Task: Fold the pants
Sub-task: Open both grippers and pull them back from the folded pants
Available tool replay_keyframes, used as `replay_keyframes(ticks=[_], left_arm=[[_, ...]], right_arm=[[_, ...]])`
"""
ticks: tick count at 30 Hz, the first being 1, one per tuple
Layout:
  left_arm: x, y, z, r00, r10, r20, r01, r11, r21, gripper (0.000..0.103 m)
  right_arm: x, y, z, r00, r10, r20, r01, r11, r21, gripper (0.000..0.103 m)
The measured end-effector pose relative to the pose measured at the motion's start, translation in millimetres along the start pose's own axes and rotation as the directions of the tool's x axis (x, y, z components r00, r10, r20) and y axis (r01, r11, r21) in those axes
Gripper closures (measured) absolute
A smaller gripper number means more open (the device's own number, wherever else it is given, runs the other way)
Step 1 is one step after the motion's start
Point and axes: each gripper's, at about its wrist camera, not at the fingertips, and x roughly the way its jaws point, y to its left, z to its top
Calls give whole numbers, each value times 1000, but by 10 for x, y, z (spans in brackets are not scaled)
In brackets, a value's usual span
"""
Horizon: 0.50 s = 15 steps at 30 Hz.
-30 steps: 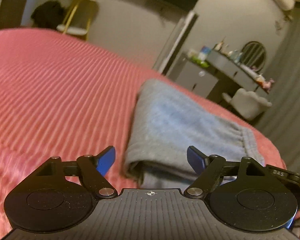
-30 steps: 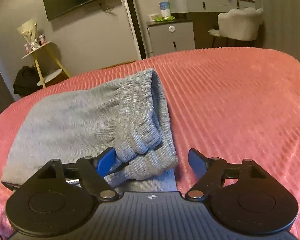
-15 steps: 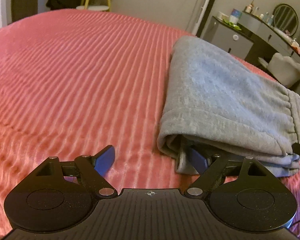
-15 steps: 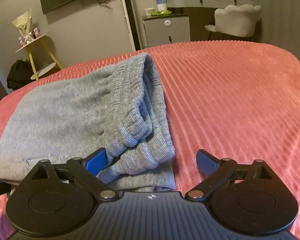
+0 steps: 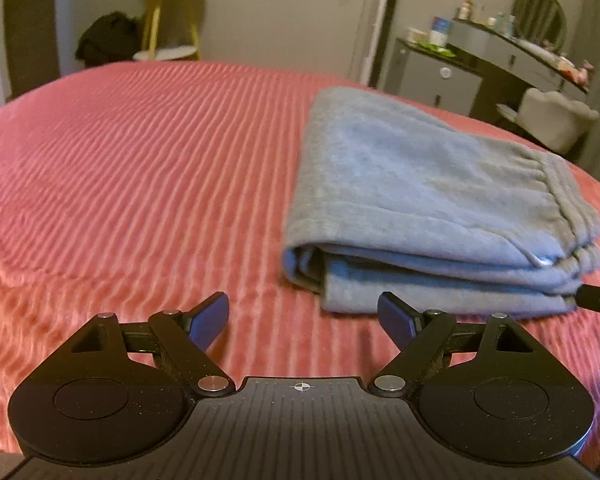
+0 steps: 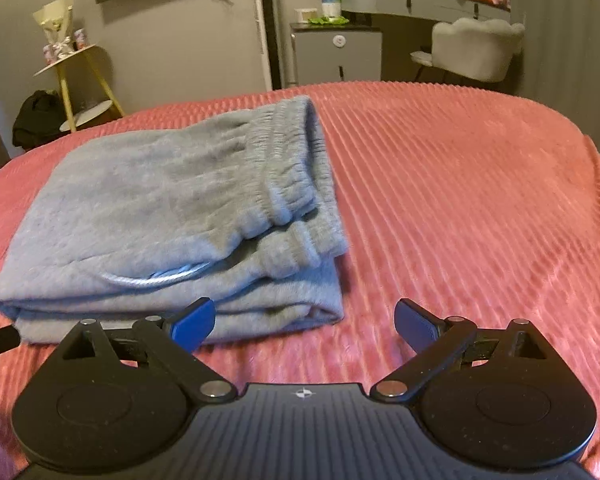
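Pants: grey sweatpants (image 5: 428,200) lie on the red bedspread (image 5: 140,168), folded in a compact stack.
Left claw (image 5: 303,318): spread, empty.
Right claw (image 6: 305,322): just opened wider, nothing between.
Progress: folding seems finished; nothing obvious remains.

One folded pants (image 6: 172,208), one bedspread (image 6: 460,184), two tools (image 6: 304,320) (image 5: 303,316), one chair (image 6: 476,48), perhaps one stool (image 6: 80,80)

I see one obstacle on the bed (image 5: 140,168): the folded pants (image 5: 420,208). Left of the pants lies open bedspread, right of them another wide bare stretch, and a narrow free strip runs along their near edge.
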Motion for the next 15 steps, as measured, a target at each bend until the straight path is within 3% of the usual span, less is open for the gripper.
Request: replay_keyframes(ticks=[10,15], left_arm=[[-205,-122,-143,991,-123,-61,126,991,48,13],[-249,-162,-176,991,-122,-58,126,990,68,8]], right_arm=[[-206,323,-246,997,-26,-66,16,989,-148,6],[-344,511,-403,1000,-3,-27,-4,969,-246,6]])
